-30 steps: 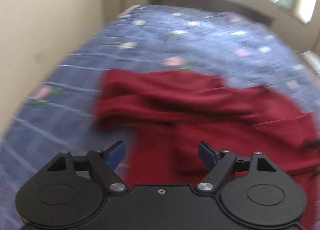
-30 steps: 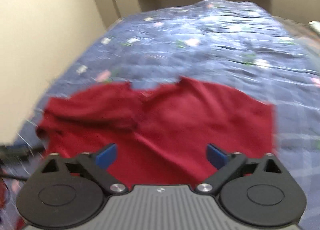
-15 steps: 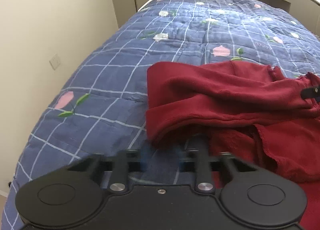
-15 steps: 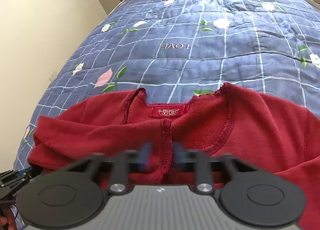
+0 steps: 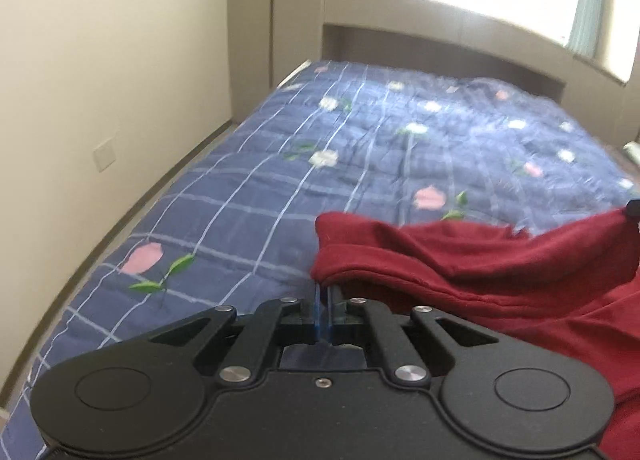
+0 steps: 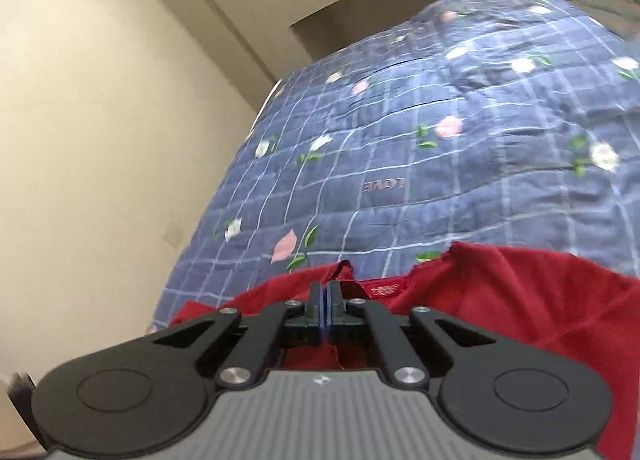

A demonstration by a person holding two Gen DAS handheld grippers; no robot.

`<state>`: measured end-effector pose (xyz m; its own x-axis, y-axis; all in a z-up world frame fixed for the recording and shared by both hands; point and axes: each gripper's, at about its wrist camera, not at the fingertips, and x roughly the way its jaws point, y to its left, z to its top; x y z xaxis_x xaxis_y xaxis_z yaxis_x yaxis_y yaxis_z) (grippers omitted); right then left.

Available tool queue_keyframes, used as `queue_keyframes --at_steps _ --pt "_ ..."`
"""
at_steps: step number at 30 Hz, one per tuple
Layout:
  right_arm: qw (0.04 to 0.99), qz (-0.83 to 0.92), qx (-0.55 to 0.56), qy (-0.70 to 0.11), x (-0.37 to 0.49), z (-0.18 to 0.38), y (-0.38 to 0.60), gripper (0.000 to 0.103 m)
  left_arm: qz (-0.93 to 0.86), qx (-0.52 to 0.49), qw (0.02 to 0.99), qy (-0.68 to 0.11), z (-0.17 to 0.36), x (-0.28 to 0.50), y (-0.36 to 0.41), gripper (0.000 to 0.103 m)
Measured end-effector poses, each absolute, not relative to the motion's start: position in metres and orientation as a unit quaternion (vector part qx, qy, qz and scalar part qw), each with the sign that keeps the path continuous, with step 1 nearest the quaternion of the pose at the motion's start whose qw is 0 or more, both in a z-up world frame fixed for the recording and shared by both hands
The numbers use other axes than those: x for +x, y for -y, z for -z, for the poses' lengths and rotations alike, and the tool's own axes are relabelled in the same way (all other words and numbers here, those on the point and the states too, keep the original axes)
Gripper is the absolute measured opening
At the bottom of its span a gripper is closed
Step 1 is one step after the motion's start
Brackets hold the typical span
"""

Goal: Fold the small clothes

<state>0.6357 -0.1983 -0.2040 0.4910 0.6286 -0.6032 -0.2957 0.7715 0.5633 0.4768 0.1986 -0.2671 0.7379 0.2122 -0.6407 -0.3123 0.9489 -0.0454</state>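
Observation:
A small dark red garment [image 5: 480, 260] lies on the blue quilted bed. My left gripper [image 5: 323, 292] is shut on the garment's left edge, at a folded sleeve, and holds it lifted off the quilt. In the right wrist view the garment [image 6: 520, 300] shows its neckline and a red label [image 6: 384, 291]. My right gripper [image 6: 325, 292] is shut on the fabric at the neck opening, just left of the label. The tip of the right gripper [image 5: 634, 207] shows at the right edge of the left wrist view, holding the cloth up.
The blue checked quilt with flowers [image 5: 360, 147] covers the bed. A beige wall [image 5: 100, 79] runs along the bed's left side with a socket plate [image 5: 105, 155]. A headboard shelf [image 5: 440, 19] and a bright window stand at the far end.
Both grippers went from wide open above the garment to shut on its fabric. Both have since lifted, so the cameras tilt up and the gripped edges rise off the quilt.

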Motion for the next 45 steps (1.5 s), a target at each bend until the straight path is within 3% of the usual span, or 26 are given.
queue_keyframes --at_steps 5,11,20,27,30,42,44,45 --pt "0.832 -0.244 0.243 -0.435 0.618 0.200 0.238 0.001 -0.098 -0.040 0.937 -0.333 0.265 0.467 -0.188 0.002" --pt "0.826 -0.180 0.215 -0.488 0.601 0.243 0.262 0.001 -0.048 0.026 0.927 -0.371 0.286 0.455 -0.160 0.002" --pt "0.834 -0.159 0.154 -0.505 0.580 0.270 0.254 0.001 -0.051 0.020 0.910 -0.410 0.308 0.453 -0.149 0.004" --pt "0.844 -0.153 0.140 -0.494 0.578 0.269 0.252 0.002 -0.046 -0.047 0.907 -0.415 0.296 0.442 -0.161 0.038" --pt "0.845 -0.150 0.136 -0.495 0.580 0.272 0.252 0.002 -0.044 -0.099 0.904 -0.413 0.294 0.437 -0.170 0.060" --pt "0.850 -0.124 0.091 -0.504 0.579 0.290 0.249 0.002 -0.090 -0.339 0.845 -0.404 0.315 0.461 -0.212 0.058" --pt "0.849 -0.123 0.095 -0.505 0.579 0.291 0.250 0.002 -0.096 -0.365 0.833 -0.405 0.320 0.465 -0.216 0.054" --pt "0.848 -0.124 0.096 -0.506 0.579 0.291 0.250 0.002 -0.102 -0.373 0.825 -0.412 0.324 0.468 -0.218 0.040"
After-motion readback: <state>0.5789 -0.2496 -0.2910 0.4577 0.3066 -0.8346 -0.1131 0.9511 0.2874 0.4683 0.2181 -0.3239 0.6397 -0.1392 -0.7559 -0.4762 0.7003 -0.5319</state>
